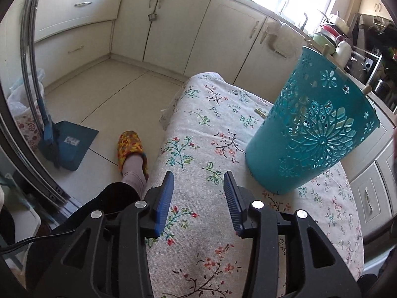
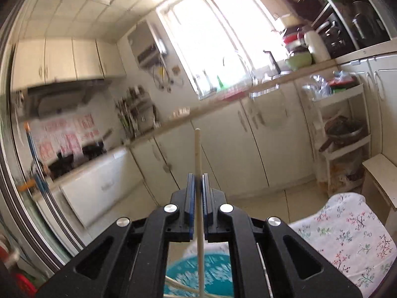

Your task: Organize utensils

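We carry one chopstick to the holder

Our right hand-held gripper (image 2: 197,186) clamps a thin, stiff, light cream chopstick (image 2: 197,149) mid-shaft; the left hand-held gripper (image 1: 198,186) stands apart, the teal perforated plastic holder (image 1: 312,124) at two o'clock.

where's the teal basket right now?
Left wrist view: teal basket stands on the floral tablecloth, right of the open left tongs. Right wrist view: it sits blurred below the right tongs clamping a chopstick.

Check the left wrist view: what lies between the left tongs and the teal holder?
Only bare floral tablecloth in the left wrist view. The left tongs stand open with nothing between their pads, and the teal perforated utensil holder stands ahead to their right.
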Tool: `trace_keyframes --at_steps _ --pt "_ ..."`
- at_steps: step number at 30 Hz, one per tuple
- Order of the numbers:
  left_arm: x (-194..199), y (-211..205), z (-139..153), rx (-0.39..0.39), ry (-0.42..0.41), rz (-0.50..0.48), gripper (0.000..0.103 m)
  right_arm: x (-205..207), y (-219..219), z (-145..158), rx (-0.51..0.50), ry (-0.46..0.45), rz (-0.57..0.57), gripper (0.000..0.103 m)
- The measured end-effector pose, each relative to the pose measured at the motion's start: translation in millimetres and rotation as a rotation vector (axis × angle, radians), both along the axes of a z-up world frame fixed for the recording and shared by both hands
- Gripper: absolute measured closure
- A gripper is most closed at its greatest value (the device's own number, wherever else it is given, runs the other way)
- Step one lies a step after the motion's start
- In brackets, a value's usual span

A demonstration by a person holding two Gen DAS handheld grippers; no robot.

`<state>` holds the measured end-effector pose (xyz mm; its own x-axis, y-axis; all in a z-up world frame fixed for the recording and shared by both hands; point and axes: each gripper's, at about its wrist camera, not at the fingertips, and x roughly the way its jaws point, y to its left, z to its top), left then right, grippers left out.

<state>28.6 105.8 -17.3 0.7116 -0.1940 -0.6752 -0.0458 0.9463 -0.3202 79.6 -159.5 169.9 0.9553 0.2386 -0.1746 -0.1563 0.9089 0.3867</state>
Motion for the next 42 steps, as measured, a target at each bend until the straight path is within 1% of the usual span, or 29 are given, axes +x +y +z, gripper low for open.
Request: trace_keyframes --at_steps 1,2,4,6,7,8,10,11,12,14,15,17,19,20,24,25,26,27,28,30,32,35,38,42 --pt "0.3 -0.1 -0.1 -0.002 0.001 -0.002 0.063 0.7 3.1 -5.1 -0.021 0.013 0.01 0.094" --pt "0.5 -0.1 -0.3 -0.005 0.002 -0.003 0.062 -2.4 5.9 -9.5 -0.041 0.025 0.019 0.089" --pt "0.8 -0.5 -0.5 -0.007 0.005 -0.001 0.062 -11.8 9.0 -15.9 -0.068 0.053 0.048 0.087" --pt "1.0 0.1 -0.5 -0.01 0.008 0.002 0.061 -23.8 4.1 -19.1 -0.093 0.056 0.074 0.084" --pt "0.9 0.4 -0.8 -0.011 0.01 0.002 0.06 -31.1 -2.2 -20.6 -0.113 0.055 0.073 0.079" --pt "0.7 0.6 -1.0 -0.012 0.011 0.003 0.06 -36.3 -12.9 -24.2 -0.131 0.067 0.065 0.077" --pt "0.5 0.7 -1.1 -0.013 0.011 0.005 0.058 -34.9 -36.7 -34.9 -0.136 0.109 0.024 0.077" --pt "0.9 0.4 -1.3 -0.012 0.013 0.006 0.058 -35.0 -59.6 -43.7 -0.111 0.143 -0.01 0.077" --pt "1.5 -0.4 -1.5 -0.01 0.016 0.005 0.057 -31.6 -73.3 -49.5 -0.101 0.176 -0.021 0.076" --pt "2.3 -2.8 -1.8 -0.004 0.02 0.002 0.057 -16.5 -85.3 -66.5 -0.148 0.28 0.027 0.075" --pt "3.1 -3.8 -2.1 0.0 0.024 0.001 0.057 -4.5 -82.4 -80.8 -0.229 0.344 0.069 0.075" --pt "3.9 -4.9 -2.8 0.006 0.03 0.001 0.057 17.6 -72.9 -109.6 -0.365 0.436 0.144 0.075" --pt "4.6 -5.6 -3.5 0.009 0.037 0.002 0.056 35.9 -63.8 -133.9 -0.445 0.502 0.201 0.075" --pt "4.8 -5.5 -4.0 0.009 0.04 0.003 0.056 45.5 -58.4 -144.6 -0.483 0.529 0.233 0.075" --pt "6.7 -6.6 -5.7 0.016 0.052 0.006 0.056 64.9 -41.8 -171.5 -0.574 0.575 0.298 0.075" --pt "7.0 -6.5 -6.2 0.018 0.054 0.005 0.056 69.6 -39.1 -175.6 -0.593 0.582 0.305 0.072" --pt "7.2 -7.1 -6.7 0.02 0.055 0.004 0.056 75.4 -36.7 -181.5 -0.611 0.596 0.315 0.066" --pt "7.6 -7.6 -6.9 0.022 0.057 0.004 0.056 78.6 -36.4 -183.3 -0.616 0.607 0.317 0.064" --pt "8.0 -8.0 -7.0 0.023 0.058 0.004 0.055 81.8 -38.3 -185.5 -0.6 0.604 0.317 0.063" --pt "8.2 -8.4 -6.9 0.025 0.059 0.004 0.055 86.5 -47.1 -185.3 -0.55 0.633 0.316 0.064" --pt "8.9 -9.4 -7.2 0.028 0.059 0.003 0.054 79.3 -51.2 -184.7 -0.537 0.648 0.291 0.084" --pt "8.9 -10.9 -7.7 0.034 0.059 -0.001 0.052 61.7 -57.0 -182.1 -0.529 0.676 0.262 0.096" --pt "8.4 -11.0 -7.5 0.033 0.058 -0.005 0.051 25.4 -60.9 -178.1 -0.507 0.708 0.241 0.097" --pt "7.9 -12.2 -6.7 0.035 0.057 -0.012 0.051 -44.4 -59.6 -170.0 -0.478 0.722 0.239 0.097"
